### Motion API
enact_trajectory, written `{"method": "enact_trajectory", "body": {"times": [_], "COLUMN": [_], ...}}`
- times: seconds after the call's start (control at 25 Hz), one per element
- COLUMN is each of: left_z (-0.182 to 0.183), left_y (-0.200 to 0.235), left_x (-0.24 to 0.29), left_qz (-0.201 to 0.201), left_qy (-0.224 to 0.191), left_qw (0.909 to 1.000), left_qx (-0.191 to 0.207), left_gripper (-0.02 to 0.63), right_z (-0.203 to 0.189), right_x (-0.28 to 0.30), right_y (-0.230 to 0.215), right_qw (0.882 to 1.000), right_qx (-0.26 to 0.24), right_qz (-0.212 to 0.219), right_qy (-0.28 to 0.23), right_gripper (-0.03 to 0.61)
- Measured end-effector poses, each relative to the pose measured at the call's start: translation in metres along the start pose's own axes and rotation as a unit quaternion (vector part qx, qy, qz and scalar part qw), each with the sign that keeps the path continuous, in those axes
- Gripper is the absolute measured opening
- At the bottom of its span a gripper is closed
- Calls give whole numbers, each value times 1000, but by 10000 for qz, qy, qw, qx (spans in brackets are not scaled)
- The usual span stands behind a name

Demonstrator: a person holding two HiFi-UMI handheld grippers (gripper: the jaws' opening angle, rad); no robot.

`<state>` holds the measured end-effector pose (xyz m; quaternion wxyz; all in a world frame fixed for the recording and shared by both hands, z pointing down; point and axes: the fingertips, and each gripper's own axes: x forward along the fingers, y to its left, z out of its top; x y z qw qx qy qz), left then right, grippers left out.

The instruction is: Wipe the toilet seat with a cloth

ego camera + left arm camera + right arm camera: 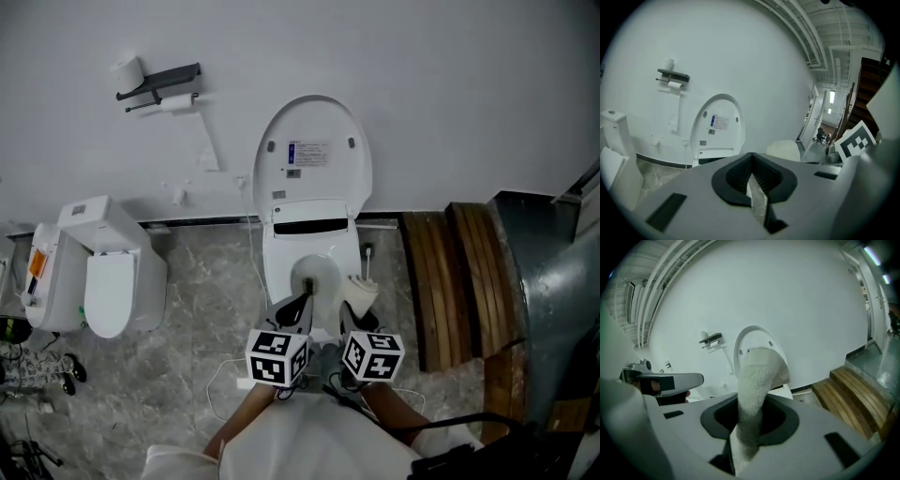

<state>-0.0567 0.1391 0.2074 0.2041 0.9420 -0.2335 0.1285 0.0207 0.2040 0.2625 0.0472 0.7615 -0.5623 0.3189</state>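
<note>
So far only the prep looks done: the right hand-held gripper [749,420] is clamped on a pale fluffy cloth [757,380] that sticks up out of its jaws, & the toilet lid [314,150] is up vs. the wall [450,94]. In the head view the cloth sits over the near right part of the toilet seat [278,262], by the bowl [319,272], but seems held in the air, not pressed on it. The left hand-held gripper [292,309] is closed w/ nothing in it, just beside the right one. No wet streaks or wiped patches show on the seat, so the wiping prob. hasn't begun. Left to do: lower the cloth onto the seat & run it round the whole ring.
</note>
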Motion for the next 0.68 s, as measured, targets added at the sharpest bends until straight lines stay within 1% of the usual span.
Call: {"method": "enact_trajectory", "body": {"times": [0.08, 0.24, 0.36, 0.68], "left_z": [2, 4, 8, 10], "left_y": [0, 4, 8, -1], "left_x": [0, 4, 6, 13], "left_qz": [22, 183, 260, 264], "left_qy": [-14, 24, -15, 4], "left_qw": [10000, 9998, 9996, 9996], "left_qx": [-11, 96, 82, 36], "left_gripper": [11, 11, 11, 11], "right_z": [2, 8, 10, 7], "right_x": [-1, -1, 2, 3], "right_y": [-2, -6, -6, -12], "right_qw": [10000, 9999, 9998, 9999], "right_qx": [3, -113, -171, -134], "right_qz": [0, -48, 20, 90], "right_qy": [5, -50, -88, 33], "right_gripper": [101, 101, 100, 101]}}
